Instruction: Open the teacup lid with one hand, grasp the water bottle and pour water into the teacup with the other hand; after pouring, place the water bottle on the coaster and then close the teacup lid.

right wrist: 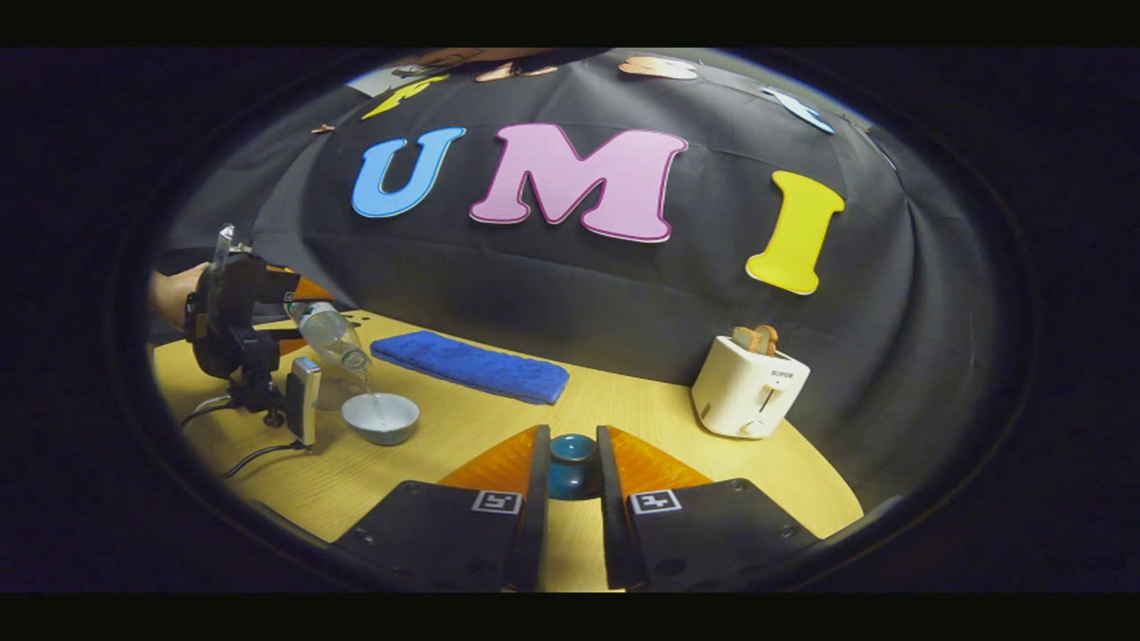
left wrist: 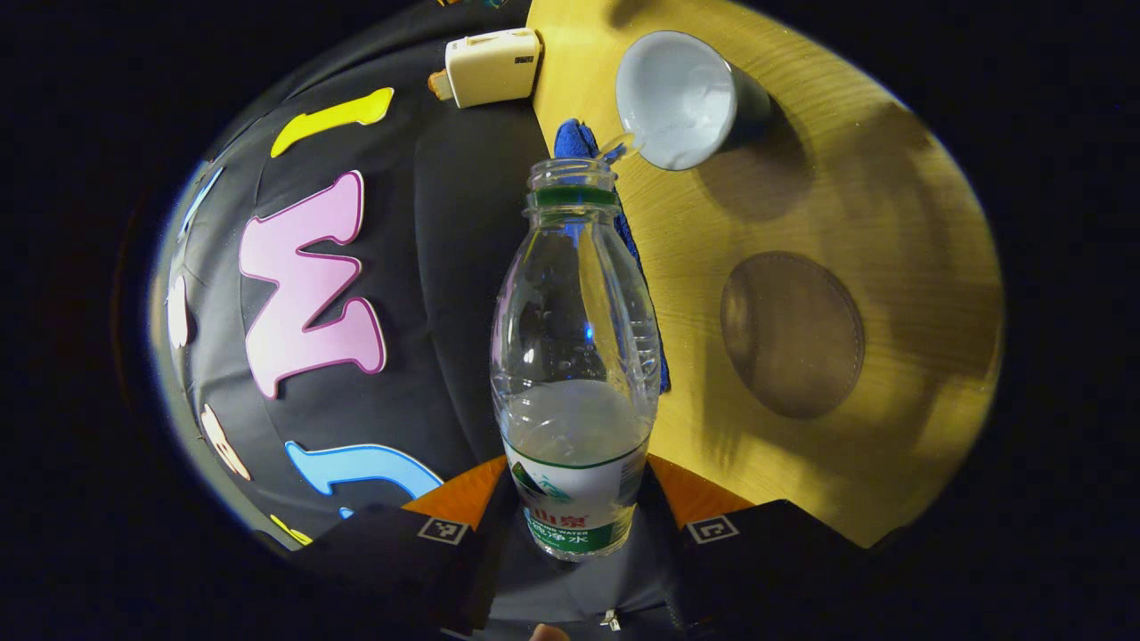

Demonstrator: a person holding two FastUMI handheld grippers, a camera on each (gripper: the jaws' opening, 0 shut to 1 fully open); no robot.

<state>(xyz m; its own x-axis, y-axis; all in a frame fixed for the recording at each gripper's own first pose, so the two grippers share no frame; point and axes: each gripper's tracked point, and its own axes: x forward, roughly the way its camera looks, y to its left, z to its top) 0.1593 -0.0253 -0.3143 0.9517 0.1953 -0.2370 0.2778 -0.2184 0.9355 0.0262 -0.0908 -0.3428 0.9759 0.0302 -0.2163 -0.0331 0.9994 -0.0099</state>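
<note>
My left gripper (left wrist: 574, 490) is shut on the lower body of a clear plastic water bottle (left wrist: 574, 338), which has no cap and is tilted toward the pale teacup (left wrist: 681, 98). A thin stream of water runs from the bottle's mouth into the cup. The round brown coaster (left wrist: 793, 334) lies bare on the wooden table beside it. In the right gripper view, my right gripper (right wrist: 572, 450) is shut on the dark teal teacup lid (right wrist: 572, 465), held above the table. Far left there, the left gripper (right wrist: 236, 325) tips the bottle (right wrist: 329, 336) over the teacup (right wrist: 381, 417).
A folded blue cloth (right wrist: 472, 365) lies along the table's back edge. A white toaster (right wrist: 748, 387) with bread in it stands at the right. Cables (right wrist: 240, 458) trail over the yellow wooden table (right wrist: 463, 445) below the left gripper.
</note>
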